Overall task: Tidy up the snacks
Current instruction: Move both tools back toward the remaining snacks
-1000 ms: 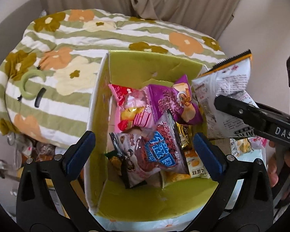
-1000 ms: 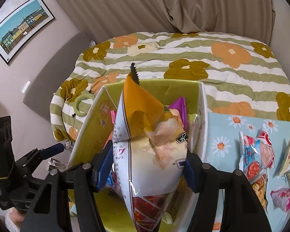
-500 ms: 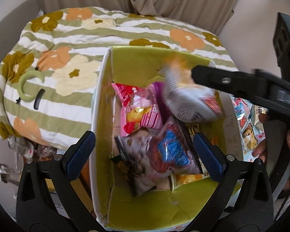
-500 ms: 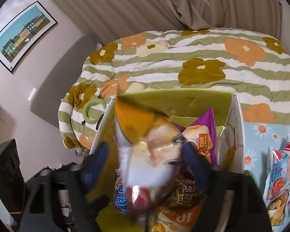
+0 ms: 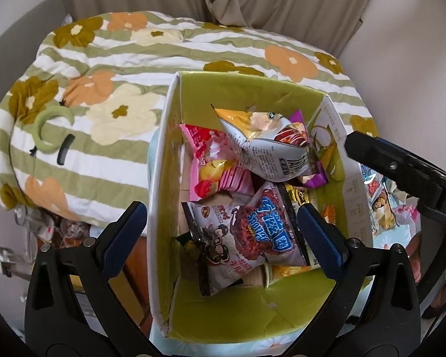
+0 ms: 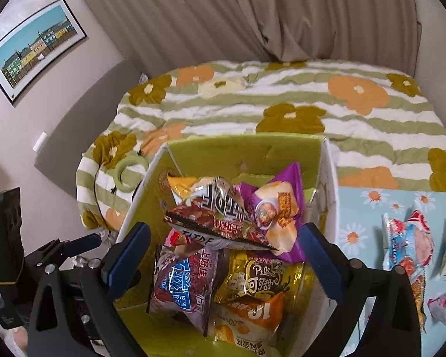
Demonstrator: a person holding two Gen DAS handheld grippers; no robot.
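Observation:
A white box with a green lining [image 5: 252,312] [image 6: 243,154] holds several snack bags. A white and orange chip bag [image 5: 264,145] [image 6: 211,211] lies loose on top, across a pink bag [image 5: 211,163] and a purple bag [image 6: 282,202]. Nearer the cameras lie a red and blue bag [image 5: 261,232] [image 6: 181,285], a gold bag [image 6: 261,276] and an orange bag [image 6: 249,318]. My right gripper [image 6: 224,253] hangs over the box, open, with nothing between its pads. My left gripper [image 5: 221,232] is open too, astride the box's left wall without touching it.
The box stands against a bed with a striped flower quilt [image 5: 110,95], where a green ring [image 5: 49,131] lies. To the right, several more snack packets [image 6: 407,241] lie on a blue daisy cloth [image 6: 356,208]. Curtains hang behind.
The right gripper opened and let go of the white and orange chip bag, which dropped into the box onto the pink and purple bags. The left gripper stayed still.

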